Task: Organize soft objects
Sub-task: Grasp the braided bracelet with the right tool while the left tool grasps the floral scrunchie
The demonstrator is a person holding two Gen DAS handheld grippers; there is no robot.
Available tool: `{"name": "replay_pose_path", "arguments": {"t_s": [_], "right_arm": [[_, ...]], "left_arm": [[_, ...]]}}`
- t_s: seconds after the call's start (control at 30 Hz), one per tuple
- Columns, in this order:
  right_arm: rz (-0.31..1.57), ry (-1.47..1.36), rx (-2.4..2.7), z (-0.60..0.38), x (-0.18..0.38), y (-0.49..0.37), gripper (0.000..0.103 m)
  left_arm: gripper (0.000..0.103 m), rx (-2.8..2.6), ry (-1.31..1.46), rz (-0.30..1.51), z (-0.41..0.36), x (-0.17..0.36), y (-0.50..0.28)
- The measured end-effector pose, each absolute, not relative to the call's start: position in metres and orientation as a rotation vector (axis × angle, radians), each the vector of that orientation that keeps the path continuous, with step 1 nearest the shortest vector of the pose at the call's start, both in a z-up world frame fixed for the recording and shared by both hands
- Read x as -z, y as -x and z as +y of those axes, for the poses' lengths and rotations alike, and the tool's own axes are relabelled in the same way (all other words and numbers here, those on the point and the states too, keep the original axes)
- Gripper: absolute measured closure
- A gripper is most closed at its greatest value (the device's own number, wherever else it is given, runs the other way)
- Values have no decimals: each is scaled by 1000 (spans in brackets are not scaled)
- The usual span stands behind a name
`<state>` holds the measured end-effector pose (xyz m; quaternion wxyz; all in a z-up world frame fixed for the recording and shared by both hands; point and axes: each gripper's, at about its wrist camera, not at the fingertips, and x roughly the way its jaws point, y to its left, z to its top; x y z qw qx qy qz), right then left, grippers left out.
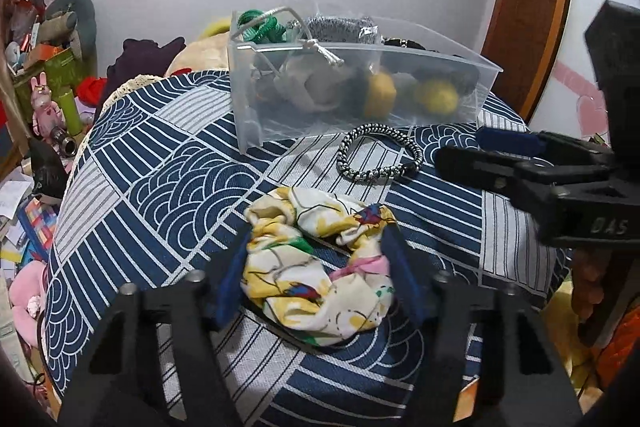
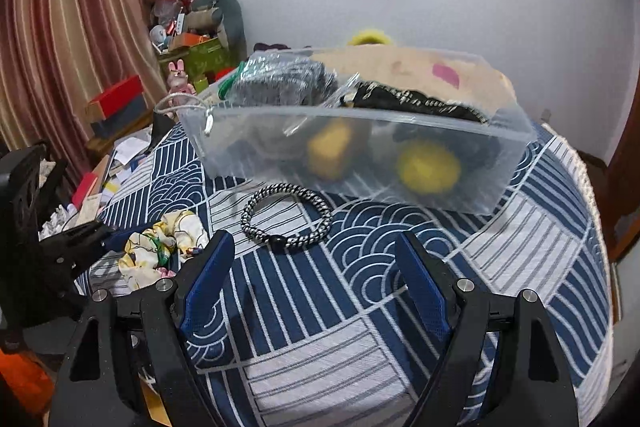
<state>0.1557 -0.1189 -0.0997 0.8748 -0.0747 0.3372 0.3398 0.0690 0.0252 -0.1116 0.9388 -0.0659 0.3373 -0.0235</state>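
Note:
A floral yellow-and-white scrunchie lies on the blue patterned tablecloth. My left gripper stands around it, one blue pad on each side, jaws still apart. A black-and-white braided hair tie lies beyond it, in front of a clear plastic bin that holds several soft items. My right gripper is open and empty above the cloth, with the braided hair tie just ahead. The scrunchie and bin also show in the right wrist view.
The right gripper's body reaches in from the right in the left wrist view. Cluttered boxes and toys lie off the table's left edge. A wooden door is at the back right, and a striped curtain at the left.

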Motion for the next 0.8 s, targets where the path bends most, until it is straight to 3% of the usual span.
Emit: {"name": "replay_pose_path", "arguments": {"t_s": [0.07,0.27,0.43,0.57,0.73,0.8], "right_arm": [[719,152,-712,-115,103,-157,23],[756,184,-714,-100,109,-162,23],[782,197,-746,-86,114,-166,25],[767,253,-719,-78,118,-164,40],[740,283,-699,-80,117,-160,76],[737,275,-703,-84,116,-160,82]], "left_arm": [[64,55,137,685,27,110,-67],[86,54,203,663,46,103,-63],[89,20,238,623,62,93,-57],[89,17,235,608,64,89,-54],[89,16,226,595,61,86,-52],[89,17,222,590,59,84,-51]]}}
